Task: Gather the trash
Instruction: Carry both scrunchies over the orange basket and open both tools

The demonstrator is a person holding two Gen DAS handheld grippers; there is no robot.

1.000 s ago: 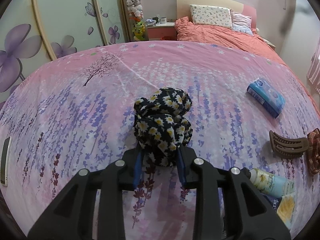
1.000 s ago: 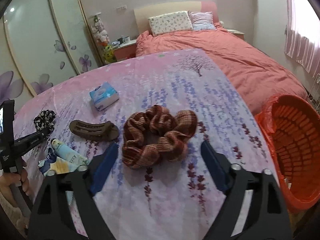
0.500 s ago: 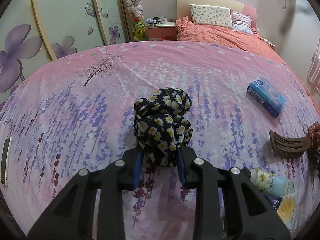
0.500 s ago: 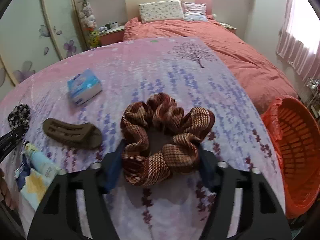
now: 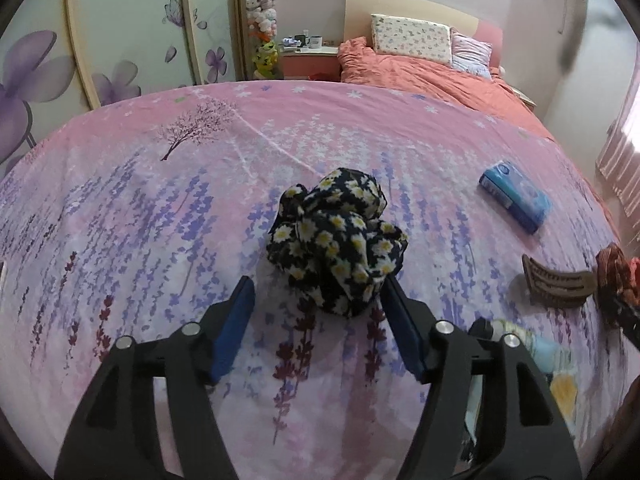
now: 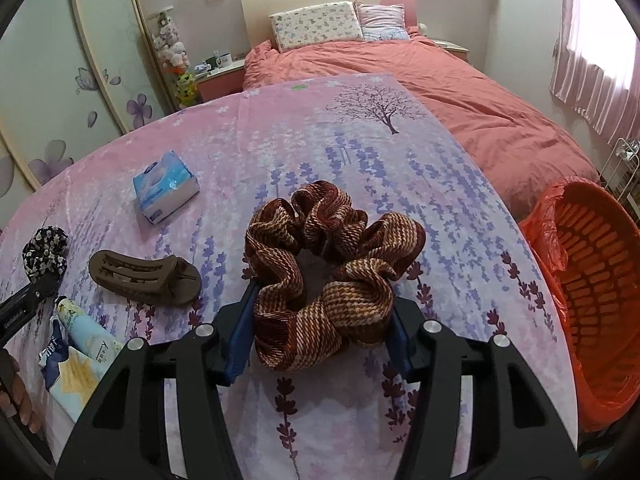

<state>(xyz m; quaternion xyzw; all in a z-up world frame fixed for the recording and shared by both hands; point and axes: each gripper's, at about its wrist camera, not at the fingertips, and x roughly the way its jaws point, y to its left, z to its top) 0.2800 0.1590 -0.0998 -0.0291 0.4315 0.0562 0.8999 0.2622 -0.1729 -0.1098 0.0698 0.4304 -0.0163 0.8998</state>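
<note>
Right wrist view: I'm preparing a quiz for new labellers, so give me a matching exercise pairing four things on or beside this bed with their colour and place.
Things:
1. striped scrunchie
2. tissue pack
3. hair claw
4. basket

Colour and place:
A. orange, beside the bed at the picture's right edge
B. blue and white, upper left of the picture's middle
C. plain dark brown, low on the left
D. rust and tan, in the picture's middle

Pairs: 1-D, 2-B, 3-C, 4-A
</note>
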